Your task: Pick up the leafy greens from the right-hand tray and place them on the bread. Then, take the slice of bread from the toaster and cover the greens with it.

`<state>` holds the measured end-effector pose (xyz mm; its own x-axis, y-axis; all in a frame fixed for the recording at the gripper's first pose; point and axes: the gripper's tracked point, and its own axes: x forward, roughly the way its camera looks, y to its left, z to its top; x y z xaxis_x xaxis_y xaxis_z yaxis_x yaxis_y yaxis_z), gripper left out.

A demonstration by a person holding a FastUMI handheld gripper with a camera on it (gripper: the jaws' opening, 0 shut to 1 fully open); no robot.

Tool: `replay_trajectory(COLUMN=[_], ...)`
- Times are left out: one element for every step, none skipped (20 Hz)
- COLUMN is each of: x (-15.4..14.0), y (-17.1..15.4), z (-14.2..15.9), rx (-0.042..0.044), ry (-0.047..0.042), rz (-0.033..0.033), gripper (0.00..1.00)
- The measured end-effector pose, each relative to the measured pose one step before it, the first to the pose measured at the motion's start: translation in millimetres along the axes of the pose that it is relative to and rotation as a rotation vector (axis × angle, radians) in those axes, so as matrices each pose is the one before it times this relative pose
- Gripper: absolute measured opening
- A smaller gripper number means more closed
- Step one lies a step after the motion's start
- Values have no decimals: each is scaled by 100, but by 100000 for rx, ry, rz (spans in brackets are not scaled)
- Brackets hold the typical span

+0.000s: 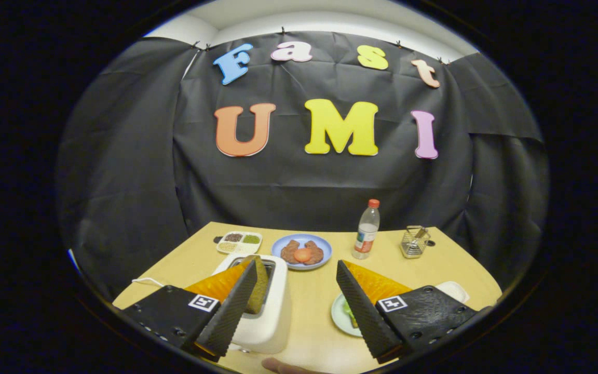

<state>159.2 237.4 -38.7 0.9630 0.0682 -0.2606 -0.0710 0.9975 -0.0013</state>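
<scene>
Tool (296,298) spread wide, nothing between its fingers, held above the near part of the counter (434,265).

White toaster (262,311) stands just ahead of the left finger; a slice of bread (260,283) sticks up from its slot, partly behind that fingertip. A white cord (147,281) trails off to the toaster's left.

Pale green plate (340,314) sits by the right finger, mostly covered by it; a bit of leafy greens (349,311) peeks out at the finger's inner edge. Whether bread lies under the greens cannot be told. A white tray (454,289) shows just past the right finger's mount.

Beyond the fingers, along the far side: divided dish (239,242) with dark, green and pale fillings, blue plate (301,251) with brown pieces and an orange-red round on top, plastic bottle (367,229) with red cap, small wire basket (414,241).

A fingertip (283,366) of a person shows at the near counter edge.
</scene>
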Motion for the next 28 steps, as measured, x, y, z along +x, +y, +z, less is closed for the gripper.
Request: replay_trajectory(x=[716,881,835,896,682,799,586,599,462,526,472,320,29,398,166,-108,-155,-85,-220,-472,-592,-547,-717,-755,-781,-799,-869,-867], y=[916,1038,830,933,664,328,256,326,-145,-20,50,258,-145,-368,102,-355,-51,-66,-33,137,-31,-140,-26,112,67,-154,-103,-106], z=[-192,-153,-295,-423,-316,-437,-262,-388,-273,-372,-259,-234,-236,79,9,4,-18,-160,-44,-13,313,435,436,386,402,591,838,799], rx=[249,-175,-899,-830,-879,-710,180,91,-42,463,1212,-94,-1610,-371,-1042,-38,125,596,1808,1146,549,533,844,1409,955,1128,1561,1992], ry=[1425,1076,1727,2096,2258,2708,2321,2815,2700,2947,2970,2599,2140,2066,1014,863,630,1322,742,415,-835,-1421,-1422,-1357,-897,-1697,-2047,-2288], rz=[515,641,295,1098,509,-101,-141,161,-837,253,681,1190,-130,-1285,185,-740,498,109,1029,1336,782,140,594,1417,1049,1015,1392,1273], gripper=[95,95,95,96,96,93,91,87,82,77,73,69,69,59,50,40,31,17,17,12,12,12,12,12,12,12,12,11])
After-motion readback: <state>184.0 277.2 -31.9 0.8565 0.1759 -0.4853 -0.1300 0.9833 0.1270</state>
